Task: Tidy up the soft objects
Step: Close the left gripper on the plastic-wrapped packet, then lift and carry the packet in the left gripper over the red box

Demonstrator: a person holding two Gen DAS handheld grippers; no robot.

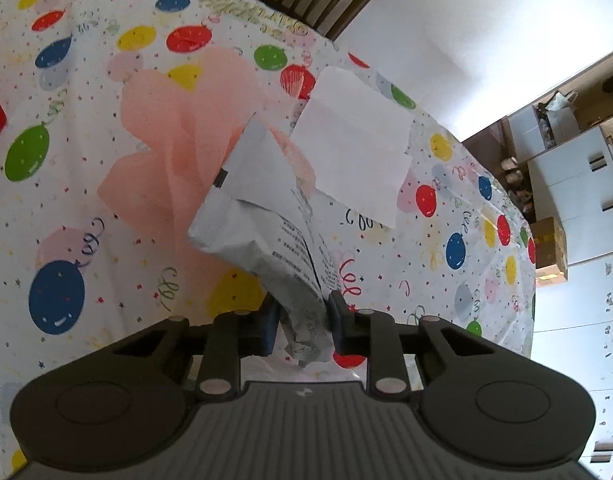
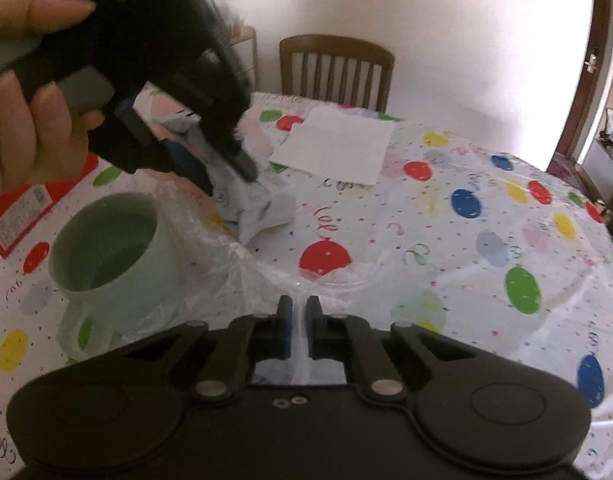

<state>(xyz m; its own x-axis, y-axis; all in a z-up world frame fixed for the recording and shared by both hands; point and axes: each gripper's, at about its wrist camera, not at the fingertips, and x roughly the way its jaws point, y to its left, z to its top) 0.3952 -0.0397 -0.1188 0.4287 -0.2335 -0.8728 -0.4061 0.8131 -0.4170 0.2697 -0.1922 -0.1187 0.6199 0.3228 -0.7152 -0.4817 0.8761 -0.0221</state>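
Observation:
My left gripper [image 1: 304, 318] is shut on a crumpled grey printed paper [image 1: 262, 216] and holds it above the table. The same paper [image 2: 258, 204] hangs from that gripper [image 2: 222, 172] in the right wrist view, over a clear plastic bag [image 2: 226, 248]. My right gripper [image 2: 299, 320] is shut on a bunched edge of the clear plastic bag near the table's front. A pink tissue sheet [image 1: 174, 136] and a white folded paper [image 1: 354, 140] lie on the balloon-print tablecloth [image 1: 66, 216]. The white paper [image 2: 334, 144] also shows in the right wrist view.
A pale green cup [image 2: 114, 244] stands on the bag at the left. A red box [image 2: 26, 204] lies at the far left. A wooden chair [image 2: 336, 72] stands behind the table. White cabinets [image 1: 578, 188] and a cardboard box [image 1: 550, 248] are at the right.

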